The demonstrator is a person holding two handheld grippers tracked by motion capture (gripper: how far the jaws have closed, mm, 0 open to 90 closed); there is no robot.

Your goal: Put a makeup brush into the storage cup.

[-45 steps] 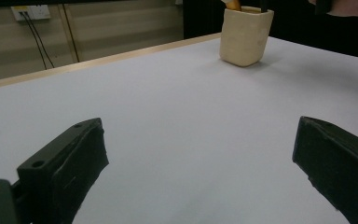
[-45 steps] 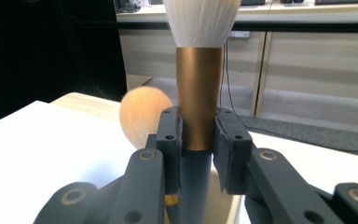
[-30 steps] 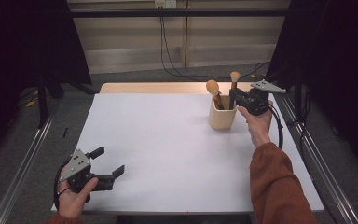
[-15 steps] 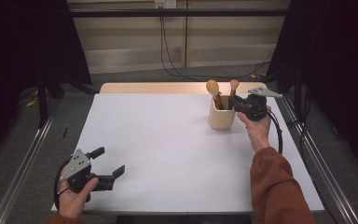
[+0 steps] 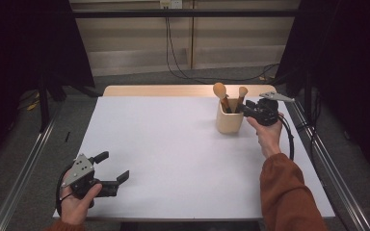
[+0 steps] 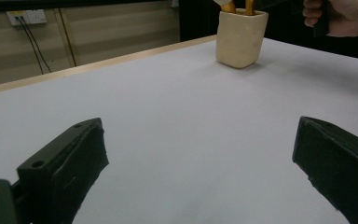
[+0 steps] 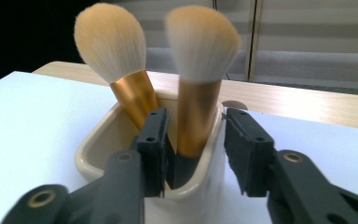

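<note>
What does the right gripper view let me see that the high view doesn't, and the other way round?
The right gripper view alone shows the right gripper's jaws standing open either side of the nearer brush's gold handle, one jaw inside the cream cup, and the soft bristles up close.

The high view alone shows the whole white table, the left gripper open near its front corner, both of the person's hands, and the floor with cables behind.

Both show the cup, the two brushes standing in it, and the right gripper at it.

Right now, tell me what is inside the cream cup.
Two makeup brushes stand in the cream cup, bristles up: the left brush leans left, the right brush sits between the right hand-held gripper jaws. Their handle ends are hidden inside.
</note>
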